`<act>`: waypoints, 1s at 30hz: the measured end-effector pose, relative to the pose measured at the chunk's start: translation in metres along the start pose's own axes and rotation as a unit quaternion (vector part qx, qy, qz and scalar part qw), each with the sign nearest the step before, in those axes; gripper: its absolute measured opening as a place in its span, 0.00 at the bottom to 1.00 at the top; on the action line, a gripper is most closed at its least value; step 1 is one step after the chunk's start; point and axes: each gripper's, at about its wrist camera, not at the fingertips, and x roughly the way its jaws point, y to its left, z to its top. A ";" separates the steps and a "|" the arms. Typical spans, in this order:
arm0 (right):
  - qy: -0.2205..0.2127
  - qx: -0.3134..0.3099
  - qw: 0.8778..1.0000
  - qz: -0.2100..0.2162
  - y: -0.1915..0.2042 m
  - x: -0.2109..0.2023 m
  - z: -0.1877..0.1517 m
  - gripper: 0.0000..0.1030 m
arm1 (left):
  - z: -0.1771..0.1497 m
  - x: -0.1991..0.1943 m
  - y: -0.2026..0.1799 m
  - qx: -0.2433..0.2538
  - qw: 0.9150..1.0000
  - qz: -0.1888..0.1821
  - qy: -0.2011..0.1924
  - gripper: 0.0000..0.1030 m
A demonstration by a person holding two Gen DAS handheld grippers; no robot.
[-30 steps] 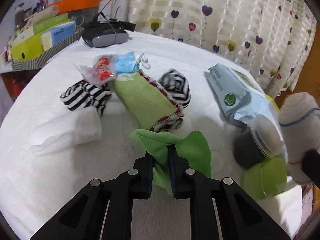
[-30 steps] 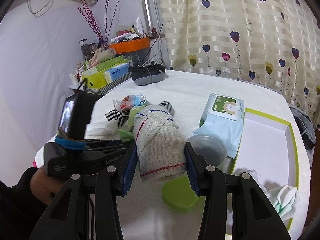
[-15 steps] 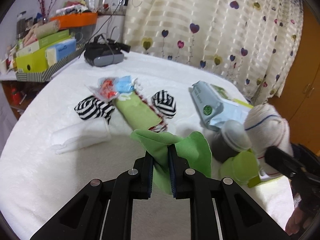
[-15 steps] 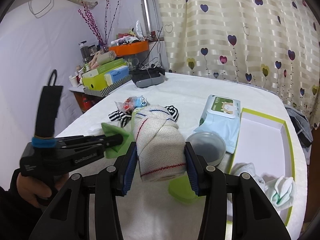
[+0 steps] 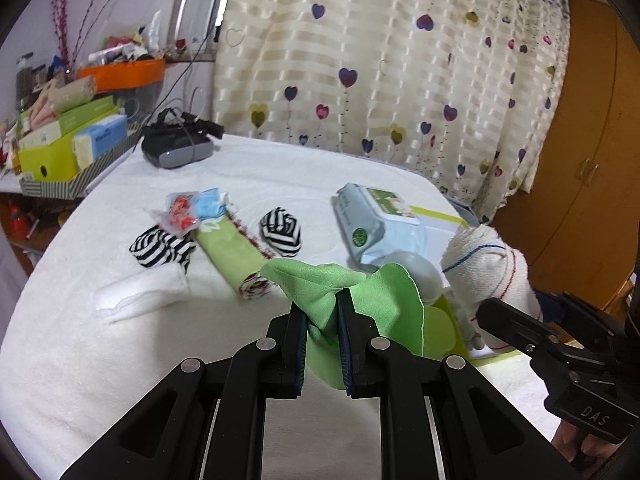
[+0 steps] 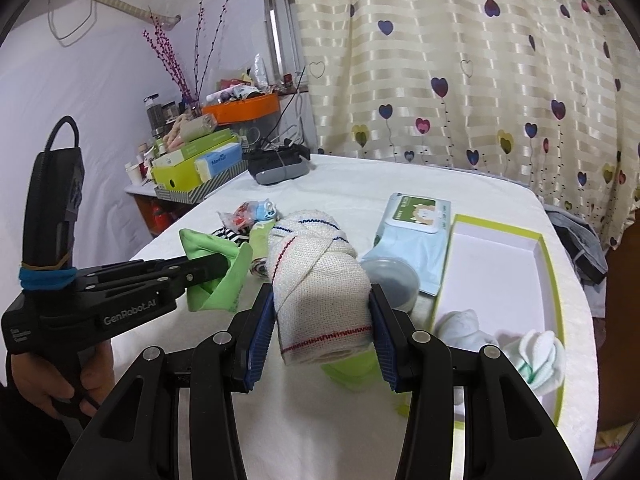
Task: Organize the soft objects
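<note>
My left gripper [image 5: 322, 320] pinches the green cloth [image 5: 316, 284] and my right gripper [image 6: 320, 328] clamps the white towel roll [image 6: 320, 280], both held above the table left of the green-rimmed box [image 6: 500, 272].

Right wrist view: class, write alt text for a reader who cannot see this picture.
The right gripper holds a rolled white towel with red and blue stitching, clamped between its jaws above a white-covered table. To its left, the left gripper pinches a green cloth; to its right lies an open green-edged box with small white cloths inside.
</note>
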 end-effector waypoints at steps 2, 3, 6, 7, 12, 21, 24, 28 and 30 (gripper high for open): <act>-0.002 0.003 1.000 -0.003 -0.003 -0.004 0.000 0.45 | 0.000 -0.002 -0.005 0.004 1.000 -0.002 -0.002 0.13; -0.003 0.004 1.000 -0.004 -0.004 -0.005 -0.001 0.45 | 0.000 -0.003 -0.007 0.006 1.000 -0.003 -0.002 0.13; -0.008 0.008 1.000 -0.006 -0.007 -0.010 -0.002 0.45 | 0.000 -0.004 -0.013 0.011 1.000 -0.004 -0.003 0.13; -0.009 0.009 1.000 -0.007 -0.009 -0.011 -0.002 0.45 | 0.001 -0.005 -0.016 0.013 1.000 -0.005 -0.003 0.13; -0.014 0.017 1.000 -0.010 -0.017 -0.016 -0.004 0.45 | 0.001 -0.003 -0.029 0.022 1.000 -0.013 0.000 0.13; -0.018 0.033 0.999 -0.020 -0.034 -0.023 -0.009 0.45 | 0.001 0.004 -0.051 0.039 0.999 -0.028 0.006 0.13; -0.019 0.039 0.999 -0.024 -0.040 -0.025 -0.012 0.45 | 0.001 0.006 -0.059 0.046 0.998 -0.032 0.008 0.13; -0.019 0.045 0.998 -0.028 -0.048 -0.026 -0.014 0.45 | 0.001 0.010 -0.068 0.052 0.998 -0.037 0.012 0.13; -0.019 0.049 0.998 -0.029 -0.053 -0.027 -0.015 0.45 | 0.001 0.012 -0.073 0.056 0.998 -0.038 0.013 0.13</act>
